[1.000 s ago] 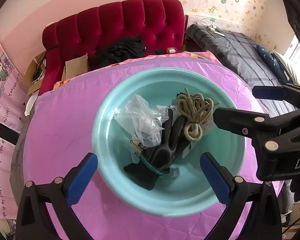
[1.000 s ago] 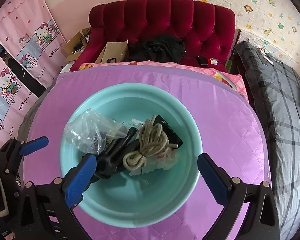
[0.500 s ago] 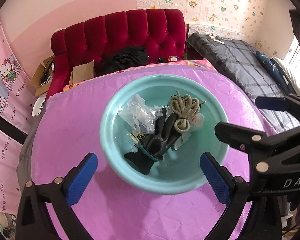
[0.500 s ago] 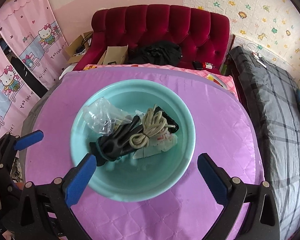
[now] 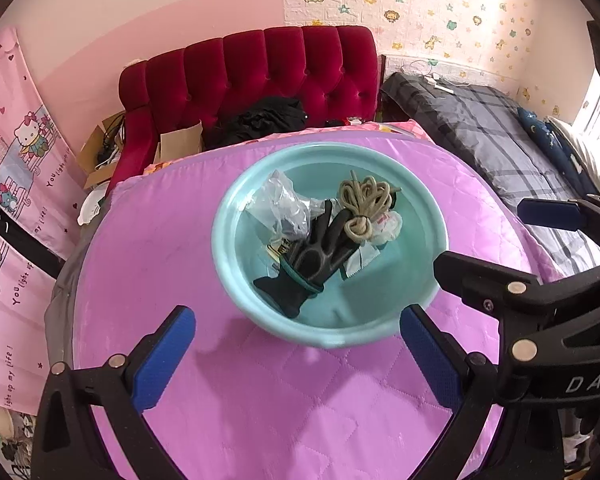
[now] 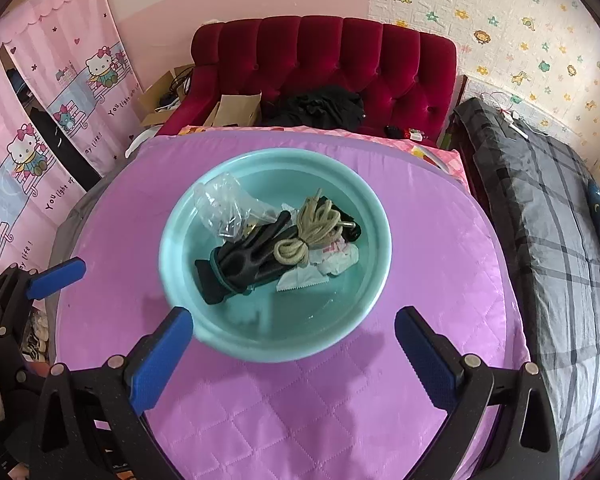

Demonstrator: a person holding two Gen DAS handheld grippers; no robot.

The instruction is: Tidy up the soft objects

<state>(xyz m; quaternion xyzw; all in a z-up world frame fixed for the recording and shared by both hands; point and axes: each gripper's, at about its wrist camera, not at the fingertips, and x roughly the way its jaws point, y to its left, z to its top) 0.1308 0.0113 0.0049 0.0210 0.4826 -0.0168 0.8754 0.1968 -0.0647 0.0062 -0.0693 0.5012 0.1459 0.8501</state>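
Both tools hover with their blue-padded fingers spread wide and nothing between them: the left tool [image 5: 296, 354] and the right tool [image 6: 294, 354] sit at the near side of a teal basin [image 6: 188, 304], above the purple quilted cover [image 6: 300, 412] of the worktop. In the left wrist view the right tool appears at the right edge, just beside the basin's rim. Inside the basin lie the soft objects in one heap: a black glove [image 6: 246, 264] with a teal cuff at the near left, a coiled beige rope [image 6: 308, 228] resting against its fingers, a crumpled clear plastic bag [image 6: 220, 204] at the far left, and white wrappers [image 6: 320, 266] under the rope on the right. Beyond the worktop stands a red tufted headboard [image 6: 324, 56]; a grey plaid bed [image 6: 548, 208] lies to the right.
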